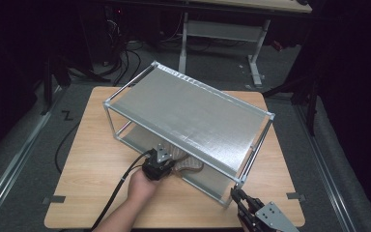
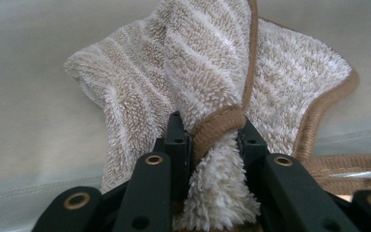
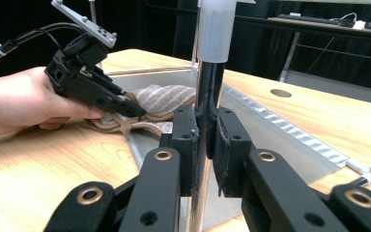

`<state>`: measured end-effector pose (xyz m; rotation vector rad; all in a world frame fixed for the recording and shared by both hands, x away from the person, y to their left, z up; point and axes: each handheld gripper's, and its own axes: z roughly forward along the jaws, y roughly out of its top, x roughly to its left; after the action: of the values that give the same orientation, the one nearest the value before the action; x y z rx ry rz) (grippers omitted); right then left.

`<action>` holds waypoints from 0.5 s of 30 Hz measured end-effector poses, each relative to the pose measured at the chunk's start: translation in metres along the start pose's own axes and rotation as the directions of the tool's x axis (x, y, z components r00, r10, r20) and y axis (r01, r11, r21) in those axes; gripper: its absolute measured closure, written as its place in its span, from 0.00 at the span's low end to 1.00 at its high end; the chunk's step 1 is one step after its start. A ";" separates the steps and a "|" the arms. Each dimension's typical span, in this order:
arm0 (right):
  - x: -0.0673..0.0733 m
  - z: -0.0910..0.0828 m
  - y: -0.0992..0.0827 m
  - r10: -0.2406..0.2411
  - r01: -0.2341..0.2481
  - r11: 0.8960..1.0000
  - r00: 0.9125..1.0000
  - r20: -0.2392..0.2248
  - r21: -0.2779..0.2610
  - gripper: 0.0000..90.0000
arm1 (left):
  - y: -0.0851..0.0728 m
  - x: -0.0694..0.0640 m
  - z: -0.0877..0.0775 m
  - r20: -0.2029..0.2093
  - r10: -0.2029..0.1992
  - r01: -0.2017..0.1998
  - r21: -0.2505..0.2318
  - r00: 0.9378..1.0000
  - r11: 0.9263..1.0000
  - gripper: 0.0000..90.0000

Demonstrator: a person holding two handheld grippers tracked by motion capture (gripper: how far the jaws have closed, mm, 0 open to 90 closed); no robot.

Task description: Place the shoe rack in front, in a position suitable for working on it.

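1. A two-tier rack of silvery metal tubes with grey sheet shelves is seen standing askew on the table, one corner turned toward the person.
2. The rack's upper shelf is seen to overhang the lower shelf, so that the beige towel striped in white with a brown hem is partly covered by it in the high view.
3. The towel is found at the near edge of the lower shelf, bunched and partly spread on the grey sheet, with a length of its brown hem trailing off toward the table.
4. A shiny upright corner post of the rack, capped in white plastic, is seen at the near right corner of the rack.
5. The left gripper is seen with its jaws narrowed onto a fold of the towel; the brown hem and the pile are pinched between the pads. It is borne by a hand reaching in from the table's near edge, a black cable trailing behind it.
6. The right gripper is seen clamped on the corner post, a pad pressed against each side of the tube.
7. The rack is carried by a light wooden table with tape marks near its near corners.
8. The room around is seen to be dark, with grey floor, loose cables and the white legs of a further desk behind.
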<state>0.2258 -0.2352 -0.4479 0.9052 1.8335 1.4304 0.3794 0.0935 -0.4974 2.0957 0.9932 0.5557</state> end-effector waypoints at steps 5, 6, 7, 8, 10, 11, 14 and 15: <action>-0.001 -0.002 0.000 0.003 -0.003 1.000 1.000 0.008 0.003 0.90 | -0.010 0.008 -0.009 -0.019 -0.010 0.010 -0.004 1.000 1.000 0.81; -0.001 -0.002 0.000 0.004 -0.004 1.000 1.000 0.008 0.002 0.90 | -0.011 0.010 -0.011 -0.022 -0.008 0.008 -0.002 1.000 1.000 0.81; -0.001 -0.002 0.000 0.006 -0.006 1.000 1.000 0.008 0.002 0.90 | -0.013 0.012 -0.013 -0.026 -0.013 0.013 -0.001 1.000 1.000 0.81; -0.001 -0.002 0.000 0.008 -0.008 1.000 1.000 0.007 0.002 0.90 | -0.014 0.015 -0.014 -0.032 -0.015 0.015 0.000 0.999 1.000 0.81; -0.001 -0.002 0.000 0.008 -0.008 1.000 1.000 0.003 0.001 0.90 | -0.017 0.023 -0.018 -0.045 -0.026 0.026 0.003 0.999 1.000 0.81; 0.000 -0.003 0.000 0.008 -0.008 1.000 1.000 -0.001 0.001 0.90 | -0.019 0.026 -0.018 -0.052 -0.040 0.040 -0.004 0.998 0.999 0.81; 0.001 -0.002 0.000 0.005 -0.005 1.000 1.000 -0.002 -0.001 0.90 | -0.025 0.040 -0.025 -0.070 -0.062 0.062 -0.003 0.996 0.998 0.81; 0.001 -0.002 0.001 0.006 -0.006 1.000 1.000 0.002 0.001 0.90 | -0.027 0.044 -0.027 -0.077 -0.058 0.058 -0.002 0.995 0.998 0.81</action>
<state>0.2238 -0.2358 -0.4468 0.9128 1.8320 1.4313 0.3761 0.1511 -0.4980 2.0524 1.0937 0.6105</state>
